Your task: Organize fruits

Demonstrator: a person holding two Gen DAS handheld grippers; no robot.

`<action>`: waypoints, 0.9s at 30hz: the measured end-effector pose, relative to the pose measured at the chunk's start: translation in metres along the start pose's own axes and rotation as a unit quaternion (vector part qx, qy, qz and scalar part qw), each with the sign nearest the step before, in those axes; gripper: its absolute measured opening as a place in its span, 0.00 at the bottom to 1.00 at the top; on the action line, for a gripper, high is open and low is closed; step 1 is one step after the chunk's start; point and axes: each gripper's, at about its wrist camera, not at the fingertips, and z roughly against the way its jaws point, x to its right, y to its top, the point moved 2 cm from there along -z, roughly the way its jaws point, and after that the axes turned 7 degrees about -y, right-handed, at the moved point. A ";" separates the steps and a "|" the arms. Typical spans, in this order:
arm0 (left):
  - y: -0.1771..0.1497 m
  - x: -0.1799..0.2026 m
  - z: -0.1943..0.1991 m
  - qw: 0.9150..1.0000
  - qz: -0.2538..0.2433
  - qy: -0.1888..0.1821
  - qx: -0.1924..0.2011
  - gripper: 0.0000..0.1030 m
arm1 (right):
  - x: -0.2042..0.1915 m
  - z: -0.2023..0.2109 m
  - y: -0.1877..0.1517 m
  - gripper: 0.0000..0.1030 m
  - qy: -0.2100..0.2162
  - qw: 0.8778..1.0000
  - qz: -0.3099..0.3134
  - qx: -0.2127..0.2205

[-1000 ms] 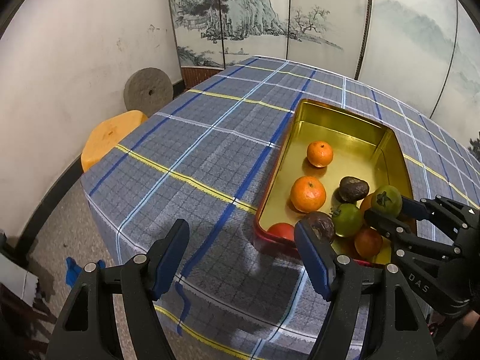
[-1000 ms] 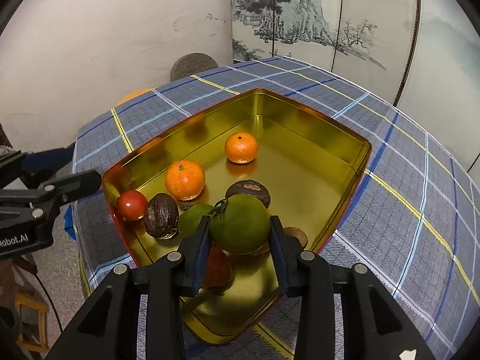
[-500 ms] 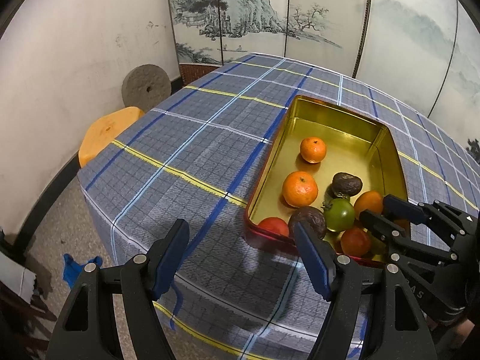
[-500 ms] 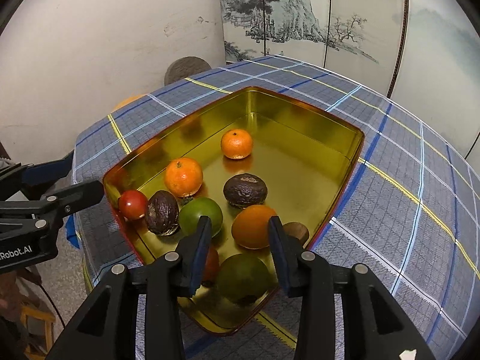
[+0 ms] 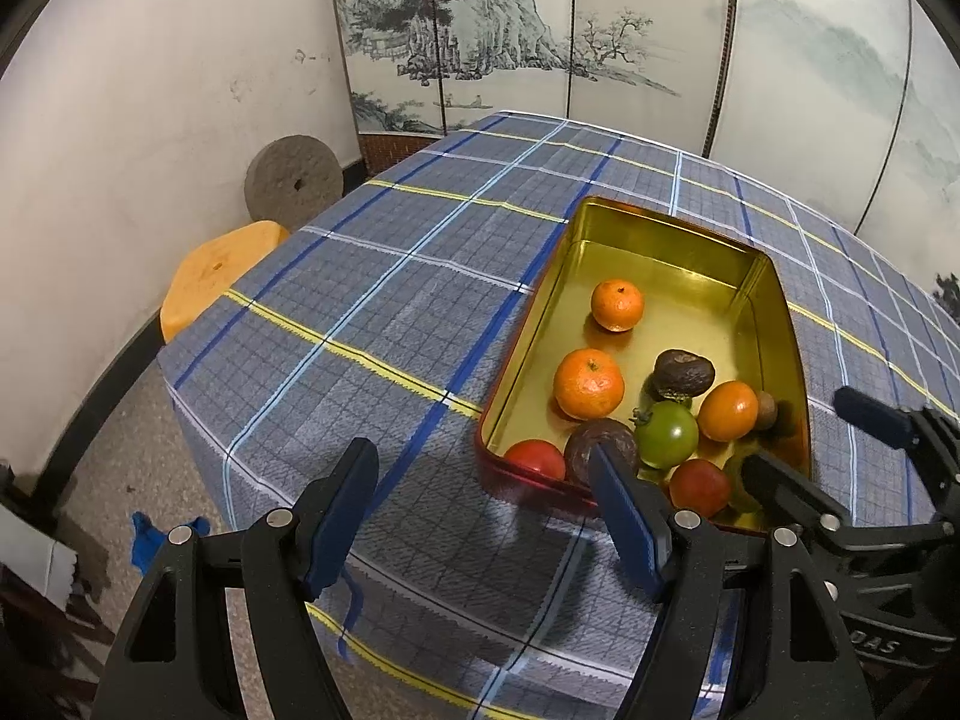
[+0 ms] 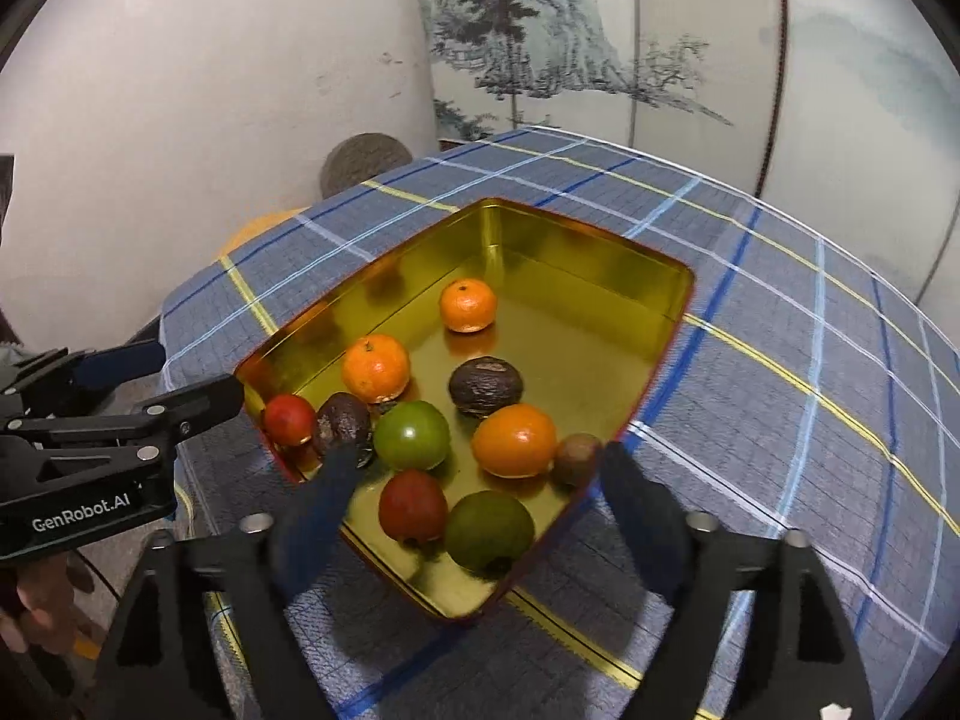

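Right gripper [image 6: 474, 516] jaws opening, nothing pinched; dull green fruit [image 6: 489, 531] lies loose near tin [image 6: 672, 324] corner. Left gripper [image 5: 480, 516] spread, idle. Risk: fruit knocked, tin shoved by low jaws.

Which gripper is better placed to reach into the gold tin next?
Right, probably. The right gripper hangs directly over the tin's near end, jaws opening and empty, above the dull green fruit. The left gripper sits beside the tin, over the tablecloth.

Right tongs [image 6: 474, 510] opening; green fruit [image 6: 489, 531] now lies in tin [image 6: 654, 324].
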 end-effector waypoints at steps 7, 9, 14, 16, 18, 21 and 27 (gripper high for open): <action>0.001 0.005 0.000 1.000 -0.004 0.000 -0.001 0.71 | 0.014 0.004 -0.003 0.95 -0.034 0.999 -0.018 -0.016; 0.000 0.007 0.000 1.000 -0.007 0.000 -0.002 0.71 | 0.017 0.004 -0.005 0.96 -0.041 0.999 -0.022 -0.020; -0.002 0.013 0.001 1.000 -0.011 -0.001 -0.005 0.71 | 0.023 0.003 -0.009 0.97 -0.049 0.998 -0.029 -0.030; -0.003 0.015 0.001 1.000 -0.013 -0.001 -0.004 0.71 | 0.024 0.003 -0.010 0.97 -0.053 0.998 -0.030 -0.033; -0.003 0.017 0.001 1.000 -0.015 -0.002 -0.005 0.71 | 0.025 0.003 -0.011 0.97 -0.056 0.997 -0.031 -0.035; -0.004 0.019 0.002 1.000 -0.017 -0.002 -0.004 0.71 | 0.026 0.004 -0.013 0.98 -0.056 0.997 -0.032 -0.038; -0.004 0.023 0.001 1.000 -0.021 -0.003 -0.005 0.71 | 0.026 0.005 -0.014 0.98 -0.057 0.997 -0.034 -0.039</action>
